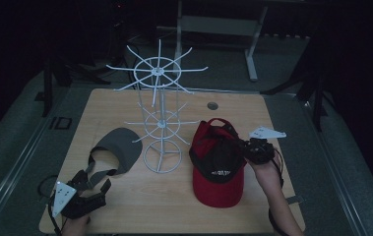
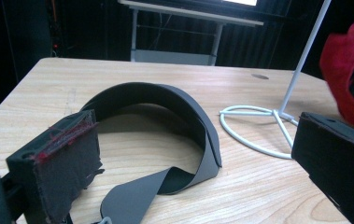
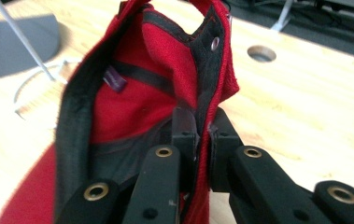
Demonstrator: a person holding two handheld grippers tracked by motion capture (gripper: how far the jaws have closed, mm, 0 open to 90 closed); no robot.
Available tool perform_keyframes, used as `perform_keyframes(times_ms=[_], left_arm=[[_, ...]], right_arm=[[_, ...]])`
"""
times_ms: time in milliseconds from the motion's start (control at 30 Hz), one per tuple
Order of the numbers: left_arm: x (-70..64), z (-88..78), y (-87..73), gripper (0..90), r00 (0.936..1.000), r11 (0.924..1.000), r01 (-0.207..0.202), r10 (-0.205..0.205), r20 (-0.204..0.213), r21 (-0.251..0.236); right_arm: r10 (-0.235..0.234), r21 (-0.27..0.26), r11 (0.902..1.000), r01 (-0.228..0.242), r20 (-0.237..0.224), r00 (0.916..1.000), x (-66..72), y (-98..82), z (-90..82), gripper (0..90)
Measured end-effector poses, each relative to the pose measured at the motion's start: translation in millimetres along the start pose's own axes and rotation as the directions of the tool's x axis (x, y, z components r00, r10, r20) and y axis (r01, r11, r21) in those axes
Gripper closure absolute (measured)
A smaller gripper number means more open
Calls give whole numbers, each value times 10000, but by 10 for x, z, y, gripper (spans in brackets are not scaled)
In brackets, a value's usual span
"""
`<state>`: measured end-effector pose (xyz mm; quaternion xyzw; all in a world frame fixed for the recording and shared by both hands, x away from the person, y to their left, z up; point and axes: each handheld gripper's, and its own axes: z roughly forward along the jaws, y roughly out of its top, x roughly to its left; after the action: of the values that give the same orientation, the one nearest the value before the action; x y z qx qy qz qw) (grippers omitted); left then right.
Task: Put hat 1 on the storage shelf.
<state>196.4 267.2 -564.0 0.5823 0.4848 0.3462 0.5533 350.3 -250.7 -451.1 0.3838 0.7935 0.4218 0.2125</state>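
Right gripper [image 1: 247,149]: its two black jaws are pressed together on the side wall of the red cap [image 1: 218,164]; in the right gripper view the fabric edge with its black inner band is pinched tight between the pads.
Right hand [image 1: 267,172]: comes in from the lower right edge of the table, gripper pointing left toward the cap.
Red cap: sits on the right half of the wooden table [image 1: 125,206], crown lifted and folded at the gripper, brim lying flat and pointing toward the person.
Writing on cap: a small white mark on the black front panel, too small to read from the high view; a purple tag [image 3: 116,78] is sewn inside, its text not legible.
Cap hardware: a metal snap [image 3: 215,44] shows on the black strip near the top of the opening.
Left gripper [image 1: 95,189]: jaws spread wide with nothing between them, resting low at the near left corner of the table.
Left gripper pads: red fuzz clings to the edge of one pad [image 2: 67,140].
Grey visor [image 1: 117,147]: lies flat just ahead of the left gripper, its strap trailing toward the jaws.
White wire rack [image 1: 159,118]: stands upright between the visor and the cap, ring base on the table, spokes bare.
Table hole [image 1: 212,105]: a round grommet behind the cap.
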Motion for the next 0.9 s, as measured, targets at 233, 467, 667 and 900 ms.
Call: perform_keyframes(times_ms=[233, 467, 667, 900], left_arm=[[-12, 15, -5, 16, 9999, 9996, -146, 145, 52, 247], [-22, 26, -3, 15, 9999, 9983, 76, -82, 107, 575], [-80, 25, 26, 16, 9984, 9988, 171, -196, 525, 464], [-186, -3, 114, 16, 9927, 9919, 929, -990, 688, 868]], right_arm=[[-119, -719, 9973, 116, -31, 9999, 90, 174, -234, 846], [-273, -1422, 9894, 283, 92, 9996, 95, 318, -421, 845], [-288, -1706, 9848, 317, 195, 9994, 71, 392, -552, 845], [-212, -1965, 9801, 275, 337, 9992, 27, 446, -689, 844]])
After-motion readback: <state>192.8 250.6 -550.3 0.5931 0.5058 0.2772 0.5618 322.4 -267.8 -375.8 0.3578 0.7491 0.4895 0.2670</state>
